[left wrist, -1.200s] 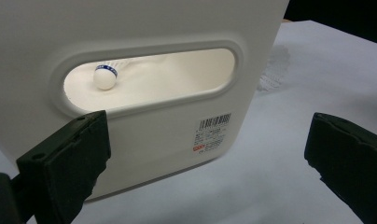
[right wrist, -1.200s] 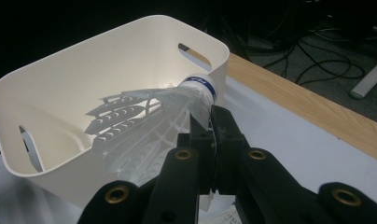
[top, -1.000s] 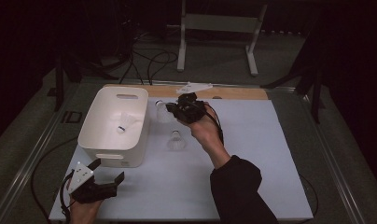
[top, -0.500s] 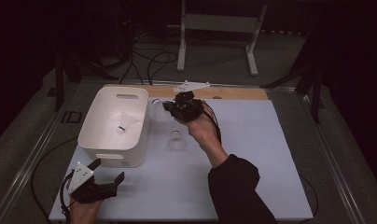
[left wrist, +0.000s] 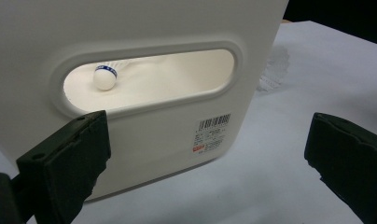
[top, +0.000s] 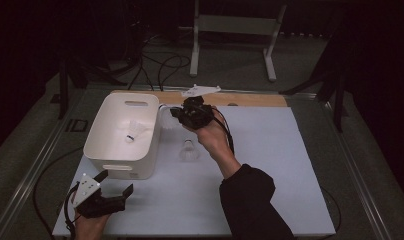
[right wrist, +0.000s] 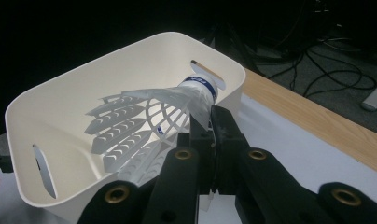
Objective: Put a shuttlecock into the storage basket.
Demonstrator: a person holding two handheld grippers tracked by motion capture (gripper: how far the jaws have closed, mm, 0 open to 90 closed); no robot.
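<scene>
A white plastic bin (top: pixel 121 98) stands at the left of the table, with one shuttlecock (top: pixel 133 131) lying inside it. Through the bin's handle slot, that shuttlecock's (left wrist: pixel 105 77) cork shows in the left gripper view. My right gripper (top: pixel 182 114) hovers at the bin's right rim, shut on a white shuttlecock (right wrist: pixel 149 126) by its skirt, cork end toward the bin (right wrist: pixel 130 60). Another shuttlecock (top: pixel 189 150) stands on the table under my right hand. My left gripper (top: pixel 115 182) rests open and holding nothing in front of the bin's near wall (left wrist: pixel 177 140).
The white table mat (top: pixel 280 165) stretches to the right of my right arm. A wooden strip (top: pixel 250 99) runs along its far edge. Cables and a metal stand (top: pixel 230 25) lie on the floor beyond.
My right gripper has edged slightly left toward the bin with the shuttlecock in it. The left gripper has stayed where it was.
</scene>
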